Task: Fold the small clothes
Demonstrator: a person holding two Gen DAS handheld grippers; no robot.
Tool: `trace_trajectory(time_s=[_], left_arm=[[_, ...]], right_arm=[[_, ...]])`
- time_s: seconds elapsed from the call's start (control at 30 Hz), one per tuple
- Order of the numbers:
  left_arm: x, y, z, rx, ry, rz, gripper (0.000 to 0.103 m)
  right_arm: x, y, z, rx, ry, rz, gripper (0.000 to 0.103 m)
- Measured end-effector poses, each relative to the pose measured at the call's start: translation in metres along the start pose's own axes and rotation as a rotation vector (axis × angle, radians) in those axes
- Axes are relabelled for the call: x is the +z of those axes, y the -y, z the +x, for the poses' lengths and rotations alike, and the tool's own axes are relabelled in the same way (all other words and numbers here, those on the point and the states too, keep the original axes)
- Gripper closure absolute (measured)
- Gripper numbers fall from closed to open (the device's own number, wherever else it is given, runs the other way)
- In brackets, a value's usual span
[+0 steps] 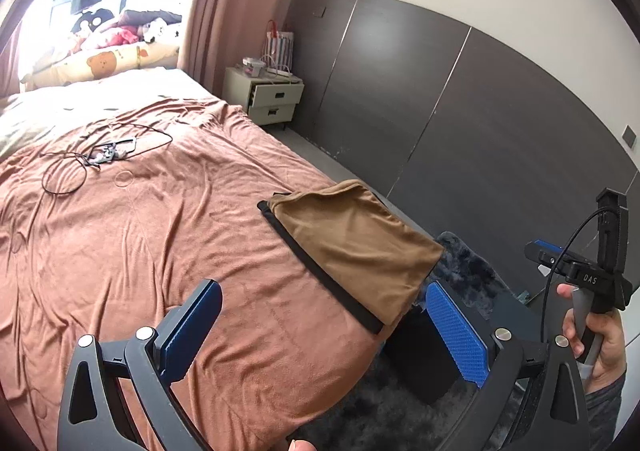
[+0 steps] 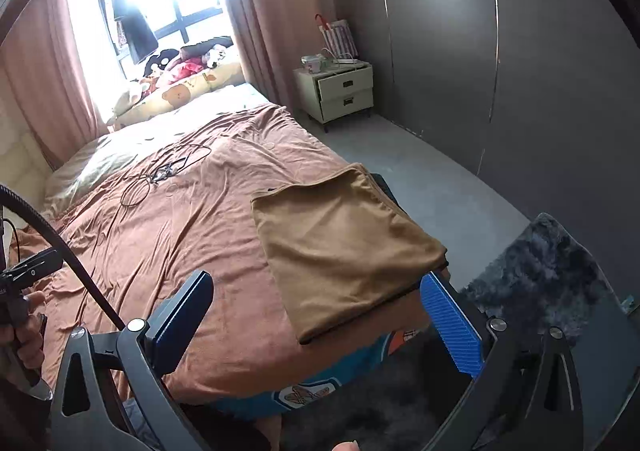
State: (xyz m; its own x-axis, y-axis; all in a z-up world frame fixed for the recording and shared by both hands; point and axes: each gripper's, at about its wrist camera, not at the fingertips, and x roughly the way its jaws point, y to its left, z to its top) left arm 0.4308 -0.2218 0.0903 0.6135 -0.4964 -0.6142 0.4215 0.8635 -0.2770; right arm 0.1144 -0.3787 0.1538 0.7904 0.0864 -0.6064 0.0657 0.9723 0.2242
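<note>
A folded tan garment point(image 1: 352, 247) point(image 2: 344, 251) lies flat near the right front corner of the bed, on top of a black piece whose edge point(image 1: 320, 271) shows along its left side. My left gripper point(image 1: 324, 315) hovers above the bed's front edge, just short of the garment, open with nothing between its blue pads point(image 1: 456, 335). My right gripper point(image 2: 320, 311) is also open and empty, held above the garment's near edge. In the left wrist view the right gripper's body point(image 1: 592, 275) shows at far right in a hand.
The bed point(image 1: 140, 231) carries a rust-brown cover, with a tangle of black cable point(image 1: 92, 159) and pillows further back. A white nightstand point(image 2: 340, 91) stands by the dark wall panels. A dark shaggy rug point(image 2: 552, 263) lies on the grey floor to the right.
</note>
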Motion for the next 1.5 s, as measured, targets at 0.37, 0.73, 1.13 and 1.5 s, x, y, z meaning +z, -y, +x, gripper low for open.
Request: trace_trajectory(time_s=[0.37,0.73,1.13,1.5], left_arm=[[-0.059,0.0,-0.08,0.047,0.096,0.019,0.0],[-0.112,0.005,-0.153,0.098,0.195,0.021,0.0],[-0.171,0.014,-0.209,0.147,0.272,0.027,0.0],[-0.224,0.01,-0.239,0.176,0.311,0.026,0.0]], right_arm=[[-0.052,-0.022,-0.04,0.021,0.047,-0.063,0.0],[-0.099,-0.043,-0.08,0.061,0.083,-0.106,0.0],[-0.151,-0.049,-0.116,0.101,0.155,-0.115,0.0],[-0.2,-0.059,-0.129,0.116,0.19,-0.139,0.0]])
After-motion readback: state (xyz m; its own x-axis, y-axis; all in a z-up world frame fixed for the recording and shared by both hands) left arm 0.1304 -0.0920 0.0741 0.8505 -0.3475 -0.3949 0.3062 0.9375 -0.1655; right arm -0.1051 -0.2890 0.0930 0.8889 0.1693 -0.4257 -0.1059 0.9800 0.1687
